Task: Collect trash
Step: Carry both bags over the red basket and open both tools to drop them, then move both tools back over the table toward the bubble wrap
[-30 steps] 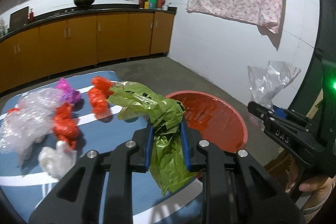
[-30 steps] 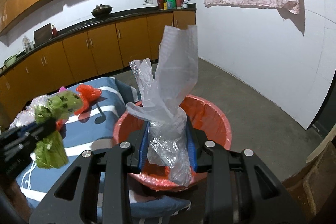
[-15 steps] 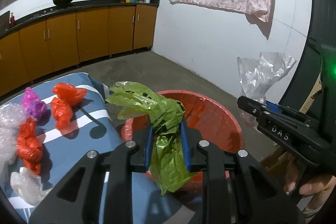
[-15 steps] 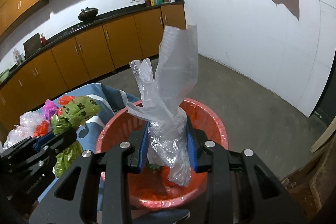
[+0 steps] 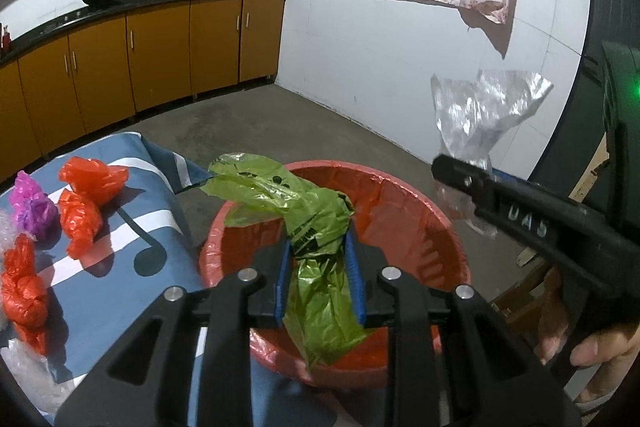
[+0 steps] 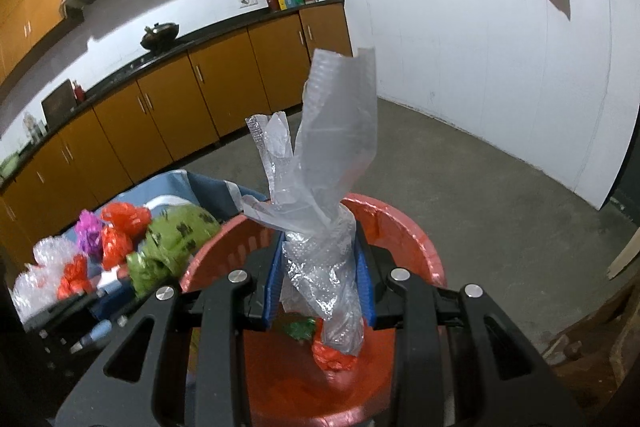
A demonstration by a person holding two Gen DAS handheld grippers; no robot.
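Loosening over the round red plastic basin (image 5: 420, 211), the left gripper (image 5: 318, 279) is opening around its crumpled green plastic bag (image 5: 304, 223); the right gripper (image 6: 322, 283) clamps a clear plastic bag (image 6: 320, 187). Either light bag could cling to the pads or drift beyond the basin's rim.

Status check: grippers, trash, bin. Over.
Left gripper opening, green bag between pads. Right gripper shut on clear bag. Both over red bin; nothing blocking.
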